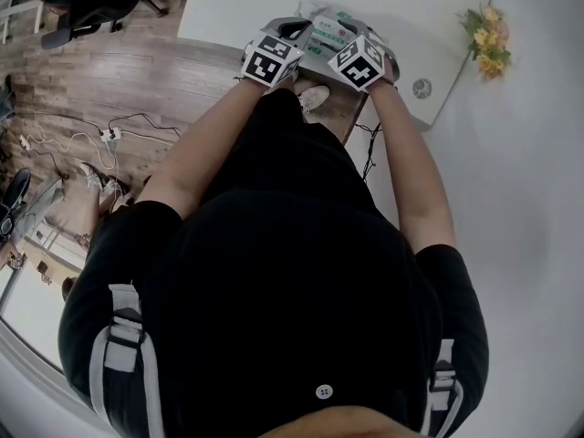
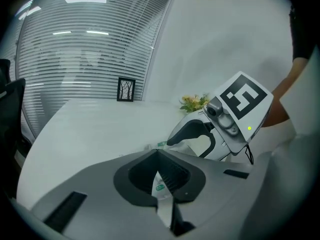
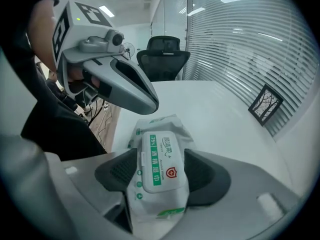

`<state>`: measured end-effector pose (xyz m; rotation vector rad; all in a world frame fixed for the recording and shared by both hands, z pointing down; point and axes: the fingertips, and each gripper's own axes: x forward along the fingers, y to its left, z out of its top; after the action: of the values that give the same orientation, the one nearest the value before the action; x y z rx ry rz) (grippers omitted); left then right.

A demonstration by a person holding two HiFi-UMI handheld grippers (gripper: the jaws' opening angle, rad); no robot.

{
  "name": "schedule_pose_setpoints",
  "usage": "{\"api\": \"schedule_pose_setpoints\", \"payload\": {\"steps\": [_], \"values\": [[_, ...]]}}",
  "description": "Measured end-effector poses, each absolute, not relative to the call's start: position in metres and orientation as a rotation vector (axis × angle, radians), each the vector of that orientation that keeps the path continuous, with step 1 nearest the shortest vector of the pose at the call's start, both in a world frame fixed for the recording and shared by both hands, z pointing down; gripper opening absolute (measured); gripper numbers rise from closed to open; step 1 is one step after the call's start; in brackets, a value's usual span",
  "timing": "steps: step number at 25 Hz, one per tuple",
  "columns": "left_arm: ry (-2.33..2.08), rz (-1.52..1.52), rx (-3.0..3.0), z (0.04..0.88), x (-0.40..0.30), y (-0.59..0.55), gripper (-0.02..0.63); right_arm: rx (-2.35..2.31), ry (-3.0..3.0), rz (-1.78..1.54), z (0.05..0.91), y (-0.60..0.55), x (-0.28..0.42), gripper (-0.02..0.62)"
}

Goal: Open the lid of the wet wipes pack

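Note:
The wet wipes pack (image 3: 159, 164) is white with a green-printed flat lid that lies closed. My right gripper (image 3: 159, 170) is shut on it across its width, one jaw at each long side. My left gripper (image 2: 160, 180) is shut on a thin edge of the pack's film (image 2: 159, 188). In the head view both grippers, left (image 1: 274, 55) and right (image 1: 361, 60), meet over the pack (image 1: 327, 33) at the near edge of the white table (image 1: 237, 7). Each gripper shows in the other's view, the left gripper (image 3: 112, 79) just beyond the pack's far end.
Yellow flowers (image 1: 486, 36) stand at the table's right side, near a round socket cap (image 1: 422, 88). A small framed picture (image 2: 126, 89) leans at the back by the blinds. An office chair (image 3: 162, 56) is at the table's end. Cables (image 1: 100, 137) lie on the wood floor.

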<state>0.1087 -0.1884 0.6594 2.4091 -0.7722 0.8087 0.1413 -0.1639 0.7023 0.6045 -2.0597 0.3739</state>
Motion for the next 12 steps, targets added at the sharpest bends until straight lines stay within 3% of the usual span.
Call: {"api": "schedule_pose_setpoints", "payload": {"steps": [12], "values": [[-0.784, 0.892, 2.304, 0.699, 0.101, -0.184, 0.008, 0.549, -2.018, 0.323, 0.716, -0.163, 0.137, 0.288]]}}
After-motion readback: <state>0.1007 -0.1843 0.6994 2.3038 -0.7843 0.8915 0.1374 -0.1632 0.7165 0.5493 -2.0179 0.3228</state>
